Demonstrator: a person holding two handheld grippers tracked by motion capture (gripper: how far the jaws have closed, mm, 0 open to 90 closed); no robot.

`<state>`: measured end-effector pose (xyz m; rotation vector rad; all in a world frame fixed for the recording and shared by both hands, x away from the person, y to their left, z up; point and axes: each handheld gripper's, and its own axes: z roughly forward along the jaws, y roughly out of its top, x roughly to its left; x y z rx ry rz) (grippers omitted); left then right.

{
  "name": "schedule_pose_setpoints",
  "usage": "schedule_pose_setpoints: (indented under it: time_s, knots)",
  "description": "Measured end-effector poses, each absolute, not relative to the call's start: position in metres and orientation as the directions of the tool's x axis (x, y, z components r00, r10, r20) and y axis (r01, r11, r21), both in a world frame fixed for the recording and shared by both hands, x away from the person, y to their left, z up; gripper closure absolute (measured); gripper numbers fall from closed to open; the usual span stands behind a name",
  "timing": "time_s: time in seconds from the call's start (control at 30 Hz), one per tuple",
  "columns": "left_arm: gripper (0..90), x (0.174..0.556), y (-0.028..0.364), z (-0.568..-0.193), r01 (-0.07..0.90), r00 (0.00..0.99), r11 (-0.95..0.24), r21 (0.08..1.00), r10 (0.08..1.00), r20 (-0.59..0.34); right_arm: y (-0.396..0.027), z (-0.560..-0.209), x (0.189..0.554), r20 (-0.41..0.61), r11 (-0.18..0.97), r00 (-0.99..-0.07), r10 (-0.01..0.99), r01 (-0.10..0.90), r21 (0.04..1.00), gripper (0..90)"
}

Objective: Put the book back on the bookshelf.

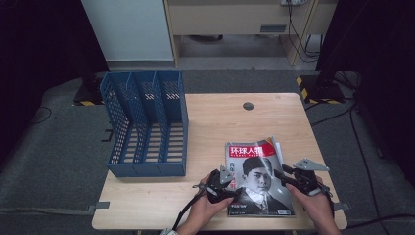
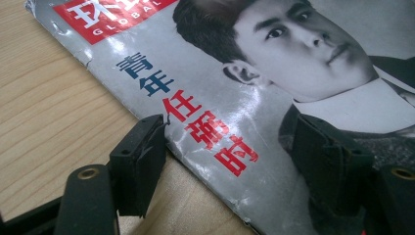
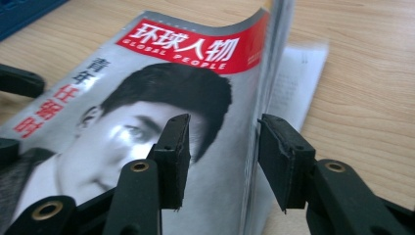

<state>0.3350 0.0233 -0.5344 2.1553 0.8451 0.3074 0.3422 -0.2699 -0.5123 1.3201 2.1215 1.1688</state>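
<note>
1. At the near edge of the wooden surface (image 1: 205, 122), the person's two hands come in from below, each holding tongs at one side of a magazine (image 1: 258, 178).
2. The left tongs (image 1: 230, 188) sit at the magazine's left edge, near its near-left corner. In the left gripper view the tongs (image 2: 235, 147) stand spread: one jaw is over the bare wood just beside the cover's edge, the other over the cover's dark lower part. The edge lies between them and neither pad visibly presses on it.
3. The right tongs (image 1: 285, 177) sit at the magazine's right edge. In the right gripper view the tongs (image 3: 224, 156) straddle that edge, which curls up off the surface: one jaw is over the cover, the other on the outer side. A gap shows at each pad, so they are spread rather than pinching.
4. The magazine (image 3: 161, 112) lies face up on the near right part of the surface, with a red title band at its far end and a black-and-white portrait below it. A loose white sheet (image 3: 298, 78) sticks out from under its right side.
5. Farther back on the left, a blue slotted file rack (image 1: 147, 125) rests on the surface, well apart from the magazine.
6. Near the far edge there is a small round cable hole (image 1: 248, 105).
</note>
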Motion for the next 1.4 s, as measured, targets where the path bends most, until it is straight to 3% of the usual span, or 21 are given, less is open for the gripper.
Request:
schedule_pose_setpoints:
  time_s: [0.33, 0.47, 0.63, 0.9, 1.07, 1.2, 1.4]
  knots:
    - [29.7, 0.336, 0.024, -0.534, 0.469, 0.749, -0.469, 0.749, 0.660, -0.056, -0.269, -0.519, 0.342, 0.118, 0.231, -0.502, 0.857, 0.578, 0.783, 55.9]
    - [29.7, 0.336, 0.024, -0.534, 0.468, 0.751, -0.469, 0.749, 0.658, -0.057, -0.266, -0.524, 0.345, 0.121, 0.242, -0.496, 0.860, 0.605, 0.759, 45.8]
    - [29.7, 0.337, 0.024, -0.535, 0.466, 0.754, -0.471, 0.749, 0.655, -0.057, -0.266, -0.517, 0.340, 0.125, 0.240, -0.524, 0.842, 0.573, 0.784, 58.1]
    - [30.0, 0.339, 0.024, -0.535, 0.464, 0.757, -0.472, 0.749, 0.651, -0.059, -0.265, -0.528, 0.349, 0.182, 0.229, -0.526, 0.831, 0.622, 0.749, 53.6]
    - [30.0, 0.339, 0.024, -0.535, 0.464, 0.758, -0.473, 0.749, 0.650, -0.059, -0.260, -0.530, 0.349, 0.160, 0.251, -0.534, 0.830, 0.614, 0.748, 60.3]
    - [29.9, 0.339, 0.023, -0.534, 0.465, 0.757, -0.472, 0.749, 0.651, -0.060, -0.260, -0.529, 0.349, 0.158, 0.237, -0.523, 0.838, 0.609, 0.757, 72.5]
    - [29.8, 0.339, 0.023, -0.535, 0.464, 0.756, -0.474, 0.749, 0.652, -0.056, -0.258, -0.526, 0.348, 0.114, 0.267, -0.530, 0.840, 0.588, 0.763, 75.3]
